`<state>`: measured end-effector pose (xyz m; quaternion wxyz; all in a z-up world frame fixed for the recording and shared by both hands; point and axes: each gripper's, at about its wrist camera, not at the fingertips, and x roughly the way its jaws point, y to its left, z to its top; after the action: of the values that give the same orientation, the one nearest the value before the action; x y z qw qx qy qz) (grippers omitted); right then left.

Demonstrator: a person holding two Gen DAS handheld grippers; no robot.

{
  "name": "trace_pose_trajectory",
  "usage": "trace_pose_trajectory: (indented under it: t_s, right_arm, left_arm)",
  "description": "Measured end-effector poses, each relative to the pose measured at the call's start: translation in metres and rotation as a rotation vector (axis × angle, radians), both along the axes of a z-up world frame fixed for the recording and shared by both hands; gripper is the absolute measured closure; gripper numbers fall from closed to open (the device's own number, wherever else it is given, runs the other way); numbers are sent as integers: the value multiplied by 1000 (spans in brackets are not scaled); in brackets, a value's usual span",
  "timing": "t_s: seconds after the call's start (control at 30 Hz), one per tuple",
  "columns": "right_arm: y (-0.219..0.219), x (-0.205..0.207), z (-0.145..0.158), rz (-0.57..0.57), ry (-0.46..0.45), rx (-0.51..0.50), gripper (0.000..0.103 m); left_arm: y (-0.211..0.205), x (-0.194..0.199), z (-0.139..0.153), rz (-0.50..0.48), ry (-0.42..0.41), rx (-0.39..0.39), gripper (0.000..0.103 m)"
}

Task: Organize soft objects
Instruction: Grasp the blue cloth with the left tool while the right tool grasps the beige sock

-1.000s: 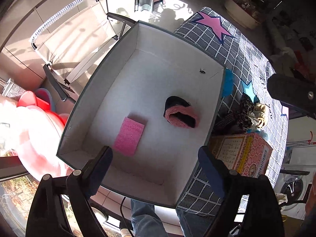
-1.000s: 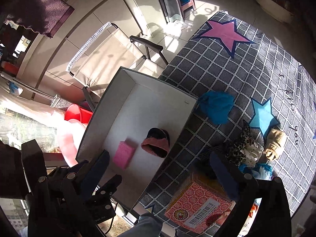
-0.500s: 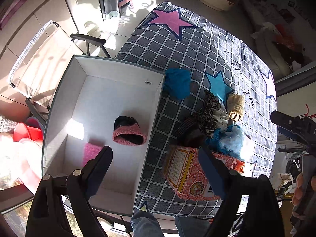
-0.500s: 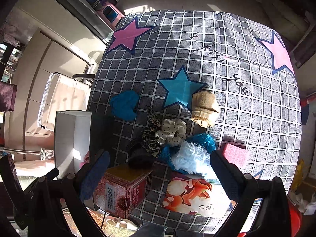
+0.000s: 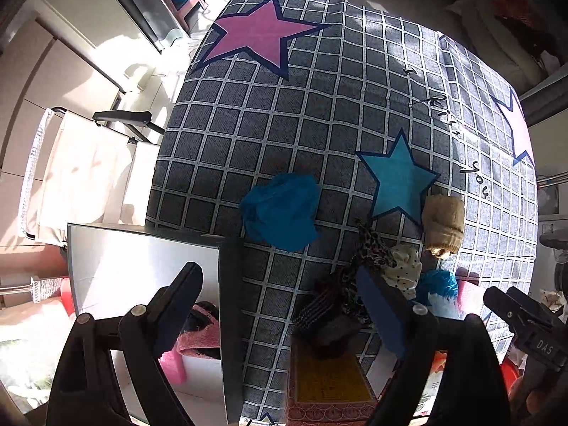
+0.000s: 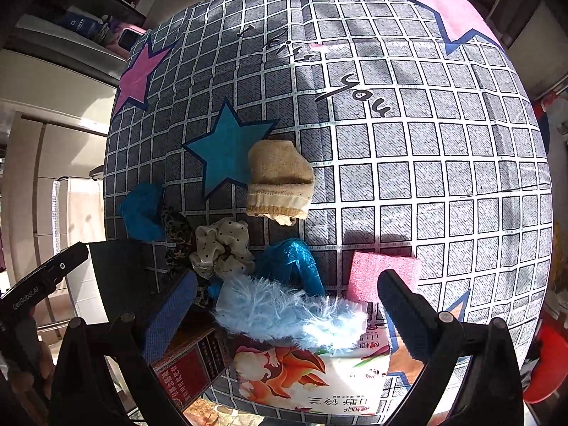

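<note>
Pale-blue fluffy fabric piece (image 6: pixel 284 314) lies on the checked worktop (image 6: pixel 426 177) just above the printed tissue pack (image 6: pixel 301 372), between the right claw's (image 6: pixel 287 305) wide, empty jaws. The left claw (image 5: pixel 280 301), likewise open and empty, hangs further off.

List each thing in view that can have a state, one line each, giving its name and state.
left gripper: fingers open, empty
right gripper: fingers open, empty
white box: open-topped, holds items
beige sock: folded, on cloth
dotted scrunchie: bunched, on cloth
pink sponge: flat, on cloth
</note>
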<state>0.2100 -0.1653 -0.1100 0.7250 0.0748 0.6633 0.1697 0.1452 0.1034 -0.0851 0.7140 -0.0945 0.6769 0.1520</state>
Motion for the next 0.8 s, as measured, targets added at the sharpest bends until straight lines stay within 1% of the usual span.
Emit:
trace_pose_trajectory:
  t_s: [0.07, 0.17, 0.33, 0.47, 0.57, 0.8]
  right_arm:
    - [3, 9, -9, 1, 12, 4, 0]
    - [10, 24, -20, 11, 20, -4, 0]
    - [21, 44, -37, 28, 25, -10, 0]
    - [31, 56, -53, 52, 30, -19, 0]
    - [40, 61, -63, 78, 28, -26, 0]
    - [65, 65, -75, 151, -4, -58, 0]
  left_arm:
    - [-1, 17, -16, -16, 29, 20, 12]
    - [0, 39, -43, -34, 97, 53, 12]
    - [7, 60, -81, -51, 178, 75, 12]
    - [13, 68, -107, -48, 237, 66, 12]
    - [18, 70, -125, -19, 274, 50, 12]
    - [27, 69, -149, 2, 325, 38, 12]
